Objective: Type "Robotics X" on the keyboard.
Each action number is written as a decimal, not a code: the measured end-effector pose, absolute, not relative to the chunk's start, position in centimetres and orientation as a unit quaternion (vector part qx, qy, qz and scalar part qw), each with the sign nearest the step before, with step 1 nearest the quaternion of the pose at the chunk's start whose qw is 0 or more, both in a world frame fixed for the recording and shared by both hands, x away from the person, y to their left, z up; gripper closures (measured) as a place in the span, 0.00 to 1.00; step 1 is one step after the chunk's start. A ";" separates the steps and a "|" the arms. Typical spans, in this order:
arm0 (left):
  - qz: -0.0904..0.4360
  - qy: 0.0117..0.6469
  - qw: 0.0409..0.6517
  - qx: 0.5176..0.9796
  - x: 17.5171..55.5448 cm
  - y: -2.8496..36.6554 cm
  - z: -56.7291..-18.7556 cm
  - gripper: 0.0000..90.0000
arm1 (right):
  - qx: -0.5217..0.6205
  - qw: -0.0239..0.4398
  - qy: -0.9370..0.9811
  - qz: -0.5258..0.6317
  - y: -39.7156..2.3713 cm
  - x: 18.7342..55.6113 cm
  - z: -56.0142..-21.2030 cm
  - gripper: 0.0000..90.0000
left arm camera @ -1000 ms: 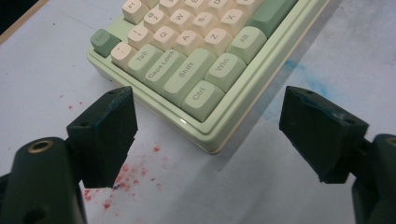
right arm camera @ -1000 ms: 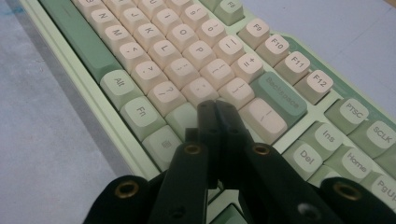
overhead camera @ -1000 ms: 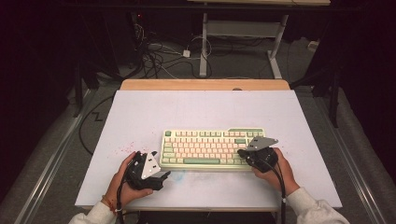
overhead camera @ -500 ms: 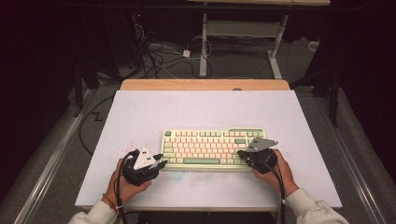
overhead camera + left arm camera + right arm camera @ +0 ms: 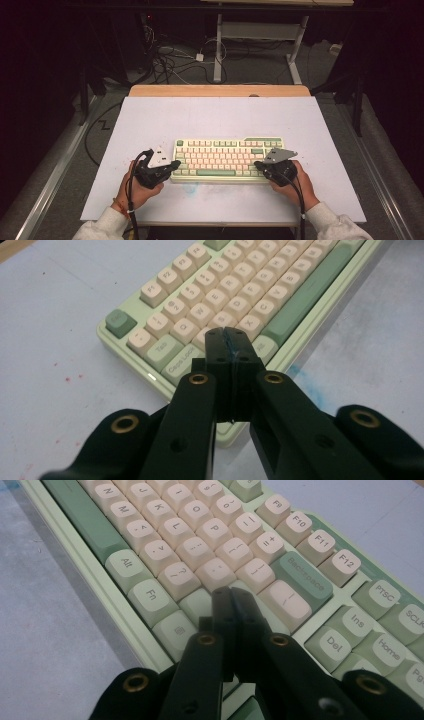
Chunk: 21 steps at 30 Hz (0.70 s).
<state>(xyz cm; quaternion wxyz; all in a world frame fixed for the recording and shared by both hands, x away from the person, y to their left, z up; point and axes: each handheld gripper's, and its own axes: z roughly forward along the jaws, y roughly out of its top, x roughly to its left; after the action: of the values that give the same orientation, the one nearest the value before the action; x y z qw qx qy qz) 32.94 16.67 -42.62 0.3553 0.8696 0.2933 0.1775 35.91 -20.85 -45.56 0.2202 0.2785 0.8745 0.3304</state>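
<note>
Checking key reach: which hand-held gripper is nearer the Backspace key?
Right. The right hand-held gripper is shut, tips just short of Backspace; the left hand-held gripper is at the keyboard's Caps Lock end.

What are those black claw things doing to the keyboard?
A person holds a claw in each hand over a pale green and cream keyboard on a white table. The left claw has just been closing and is now shut with nothing in it, its tip above the keys at the Caps Lock end. The right claw, shut too, is above the keys near Backspace.

Pretty dark room: grey carpet floor (image 5: 65, 170), tangled cables (image 5: 170, 62) behind the white-topped table (image 5: 220, 120), another desk frame (image 5: 260, 35) farther back.
</note>
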 end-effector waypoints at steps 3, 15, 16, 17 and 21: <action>0.178 0.286 0.349 0.875 33.1 16.0 -42.4 0.97 | 0.276 0.224 0.875 0.330 -20.8 35.9 -45.6 1.00; 0.173 0.277 0.342 0.881 34.4 14.3 -42.0 0.97 | 0.277 0.225 0.874 0.330 -20.8 35.8 -45.6 1.00; 0.174 0.278 0.343 0.880 34.4 14.1 -41.9 0.97 | 0.277 0.225 0.874 0.330 -20.8 35.8 -45.6 1.00; 0.172 0.277 0.342 0.881 34.5 14.0 -41.9 0.97 | 0.277 0.225 0.874 0.330 -20.8 35.8 -45.6 1.00; 0.170 0.269 0.333 0.888 34.9 13.1 -42.0 0.97 | 0.277 0.227 0.874 0.330 -20.8 35.8 -45.6 1.00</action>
<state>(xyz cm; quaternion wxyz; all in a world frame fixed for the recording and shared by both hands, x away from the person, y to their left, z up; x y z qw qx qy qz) 34.88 13.10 -42.03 0.3332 0.8876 0.2691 0.1696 35.75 -20.80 -45.64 0.2267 0.2768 0.8735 0.3301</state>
